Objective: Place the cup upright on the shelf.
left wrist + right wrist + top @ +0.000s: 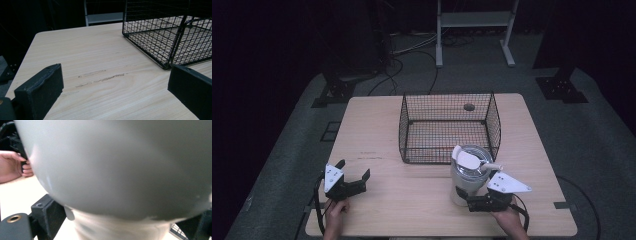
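A white jug-like appliance [469, 172] with a metal-rimmed lid and a side spout stands on the wooden table [377, 130], just in front of a black wire basket [447, 125]. My right gripper [467, 199] is at its lower body, open. In the right gripper view the white appliance [112, 170] looms close, and the right gripper [125, 222] has its jaws spread to either side of the narrow base. My left gripper [354, 168] rests open near the table's front left. In its own view the left gripper [115, 82] has bare wood between its jaws, and the basket [162, 37] stands ahead to the right.
The basket has nothing in it, and a small dark hole [469, 106] in the tabletop shows through its back mesh. A white metal stand [474, 20] and cables lie on the floor beyond the table. The person's other hand [12, 165] appears at the left of the right gripper view.
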`<state>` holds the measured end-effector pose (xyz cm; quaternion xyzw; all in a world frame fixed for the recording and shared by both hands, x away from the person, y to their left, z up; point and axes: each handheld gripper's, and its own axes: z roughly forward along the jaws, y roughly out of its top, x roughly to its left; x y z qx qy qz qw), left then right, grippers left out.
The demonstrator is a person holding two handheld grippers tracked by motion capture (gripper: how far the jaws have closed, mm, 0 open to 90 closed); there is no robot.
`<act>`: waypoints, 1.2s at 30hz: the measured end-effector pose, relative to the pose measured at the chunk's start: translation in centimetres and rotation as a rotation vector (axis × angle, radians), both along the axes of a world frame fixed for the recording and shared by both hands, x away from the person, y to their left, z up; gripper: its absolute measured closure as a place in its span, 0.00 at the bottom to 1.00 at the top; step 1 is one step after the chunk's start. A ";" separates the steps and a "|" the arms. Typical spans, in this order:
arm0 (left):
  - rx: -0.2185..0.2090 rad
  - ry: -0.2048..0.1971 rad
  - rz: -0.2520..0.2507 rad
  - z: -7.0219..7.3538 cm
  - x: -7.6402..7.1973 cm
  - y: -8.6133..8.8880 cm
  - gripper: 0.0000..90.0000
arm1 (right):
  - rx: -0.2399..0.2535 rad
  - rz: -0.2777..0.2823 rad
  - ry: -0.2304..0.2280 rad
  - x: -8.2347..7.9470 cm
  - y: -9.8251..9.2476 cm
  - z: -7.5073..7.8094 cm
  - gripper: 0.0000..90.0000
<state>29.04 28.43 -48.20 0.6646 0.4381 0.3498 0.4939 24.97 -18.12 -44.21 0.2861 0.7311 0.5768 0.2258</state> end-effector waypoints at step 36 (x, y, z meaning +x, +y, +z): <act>-0.004 -0.003 0.001 0.0 0.0 0.0 0.00 | 0.012 0.039 -0.064 5.2 2.5 9.1 0.09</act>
